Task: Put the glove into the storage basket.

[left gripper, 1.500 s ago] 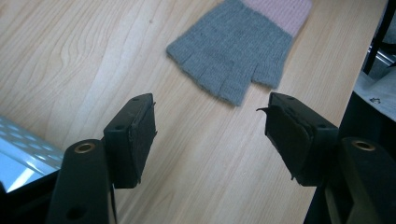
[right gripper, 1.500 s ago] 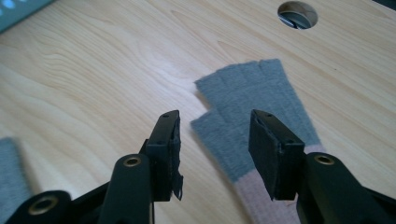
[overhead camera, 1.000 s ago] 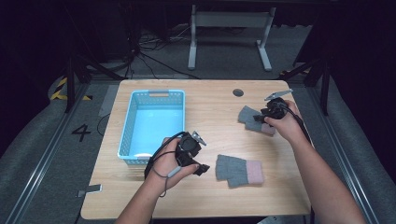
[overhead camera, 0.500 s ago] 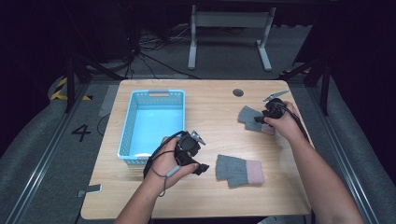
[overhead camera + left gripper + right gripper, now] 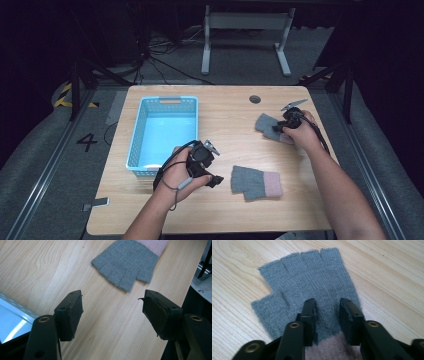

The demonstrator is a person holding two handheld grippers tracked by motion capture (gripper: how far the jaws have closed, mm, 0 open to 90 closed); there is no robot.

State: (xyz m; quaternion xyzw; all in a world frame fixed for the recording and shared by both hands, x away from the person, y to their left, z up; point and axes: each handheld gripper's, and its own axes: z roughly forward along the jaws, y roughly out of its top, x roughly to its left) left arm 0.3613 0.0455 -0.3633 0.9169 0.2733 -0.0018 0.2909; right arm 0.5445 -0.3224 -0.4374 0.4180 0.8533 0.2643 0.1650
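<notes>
A: Closing fast, that right hand-held gripper (image 5: 327, 305). Its jaws have just been pinching in from wide apart, and it has dropped a touch lower onto the far glove (image 5: 312, 287) since 1 second back.

B: And the glove sits between them now. In the right gripper view the 2 pads stand on the grey knit near the pink cuff, with a narrow ridge of wool bunched between. Clenched on it, or a hair short? I'd call it pressing on the fabric.

A: Agreed. From the high view that glove (image 5: 266, 125) lies flat on the surface (image 5: 225, 112) at the right, partly under the hand.

B: What about the left hand-held gripper (image 5: 113, 305)?

A: Parked. Jaws released, nothing between them but bare wood. The near glove (image 5: 127, 262) lies just ahead of it, untouched, flat with its pink cuff away from the basket (image 5: 145, 127).

B: So which step is this?

A: The grab on glove 1, I'd judge, with 2 gloves out and a blue basket standing empty at the left.

B: Next move?

A: Finish the squeeze so the knit doesn't slip, then lift straight up until the fingers clear the wood. After that it's a long carry across to the basket, so a firm pinch matters. The left one looks placed to take the near glove.
</notes>
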